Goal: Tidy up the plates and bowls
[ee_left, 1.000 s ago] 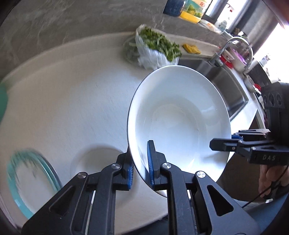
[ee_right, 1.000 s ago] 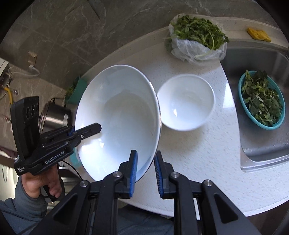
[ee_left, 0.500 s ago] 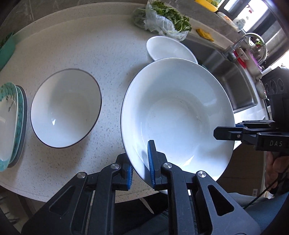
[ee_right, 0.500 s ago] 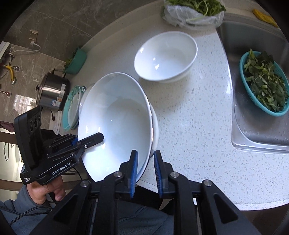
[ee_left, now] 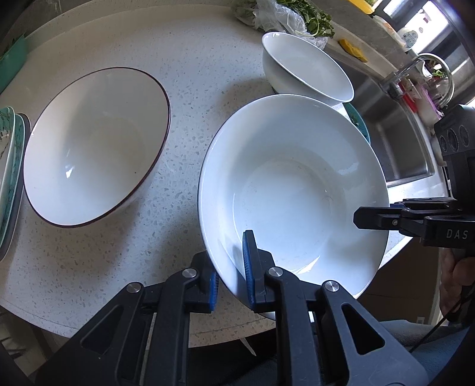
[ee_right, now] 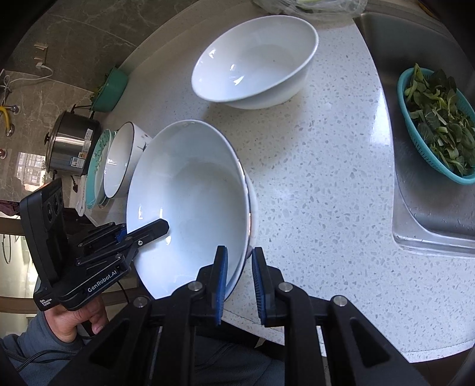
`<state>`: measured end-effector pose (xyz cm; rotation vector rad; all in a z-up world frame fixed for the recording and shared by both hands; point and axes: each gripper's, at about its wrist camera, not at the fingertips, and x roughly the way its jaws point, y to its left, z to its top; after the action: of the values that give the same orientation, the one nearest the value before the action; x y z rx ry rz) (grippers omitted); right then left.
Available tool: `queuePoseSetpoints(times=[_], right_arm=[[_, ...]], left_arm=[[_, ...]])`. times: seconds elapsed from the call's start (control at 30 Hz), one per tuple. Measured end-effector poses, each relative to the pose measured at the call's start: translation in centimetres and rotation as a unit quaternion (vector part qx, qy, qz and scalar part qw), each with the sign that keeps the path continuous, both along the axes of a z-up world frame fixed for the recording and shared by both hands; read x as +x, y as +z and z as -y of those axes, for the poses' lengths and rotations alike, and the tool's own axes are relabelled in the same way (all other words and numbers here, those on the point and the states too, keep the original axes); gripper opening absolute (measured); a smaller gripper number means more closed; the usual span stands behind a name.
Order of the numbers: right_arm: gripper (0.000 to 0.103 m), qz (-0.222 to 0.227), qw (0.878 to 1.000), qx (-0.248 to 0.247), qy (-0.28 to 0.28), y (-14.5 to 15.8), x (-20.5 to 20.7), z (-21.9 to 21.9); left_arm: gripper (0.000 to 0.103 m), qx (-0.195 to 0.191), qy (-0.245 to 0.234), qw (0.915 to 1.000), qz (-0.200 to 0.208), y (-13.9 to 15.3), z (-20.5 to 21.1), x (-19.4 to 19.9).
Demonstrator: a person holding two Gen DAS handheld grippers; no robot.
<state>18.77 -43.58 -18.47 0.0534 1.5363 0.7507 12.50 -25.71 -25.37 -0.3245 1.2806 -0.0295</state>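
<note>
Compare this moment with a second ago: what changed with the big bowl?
The large white bowl, clamped on opposite rims by the left gripper and right gripper, came down toward the counter beside the dark-rimmed bowl. Both grips held; nothing was released.

1. Counter (ee_right: pixel 320 190): pale speckled stone top with a curved front edge.
2. Sink (ee_right: pixel 430 213): stainless steel, set into the counter's right end.
3. Teal basket (ee_right: pixel 436 124): sits in the sink, filled with leafy greens.
4. Tap (ee_left: pixel 415 69): chrome, curved, behind the sink.
5. Plastic bag of greens (ee_left: pixel 285 16): at the back edge of the counter.
6. Steel pot (ee_right: pixel 72 142): beyond the counter's left end.
7. Green tub (ee_right: pixel 111 89): at the back left corner.
</note>
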Motion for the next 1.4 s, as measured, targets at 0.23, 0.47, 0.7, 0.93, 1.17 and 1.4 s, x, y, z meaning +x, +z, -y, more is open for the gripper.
queuePoseSetpoints(times=[0.23,0.47,0.7,0.93,1.17,1.4], right_arm=[[0.019,-0.001,1.000,0.007,0.001,-0.3,-0.4,0.0],[0.039,0.011,1.000,0.020,-0.010,0.4,-0.6,0.1],[0.057,0.046,0.998,0.015,-0.035,4.8,-0.3,3.0],[0.062,0.077,0.988,0.065,-0.120,8.1,7.7,5.4],[0.062,0.011,0.991,0.086,-0.098,3.3,13.7,3.8],[0.063,-0.014,0.995,0.085,-0.049,0.6,15.7,1.6]], left_arm=[[0.014,-0.005,0.011,0.9998,0.013,-0.1,-0.4,0.1],[0.070,-0.013,0.007,0.9991,0.040,2.3,-3.2,-1.5],[0.078,-0.067,0.006,0.9936,0.090,9.6,-6.2,-1.5],[0.082,-0.036,-0.054,0.9937,0.091,13.9,-6.2,8.6],[0.082,-0.071,-0.016,0.9972,-0.018,6.9,-5.0,16.6],[0.066,-0.029,0.003,0.9976,-0.062,2.7,-4.8,18.0]])
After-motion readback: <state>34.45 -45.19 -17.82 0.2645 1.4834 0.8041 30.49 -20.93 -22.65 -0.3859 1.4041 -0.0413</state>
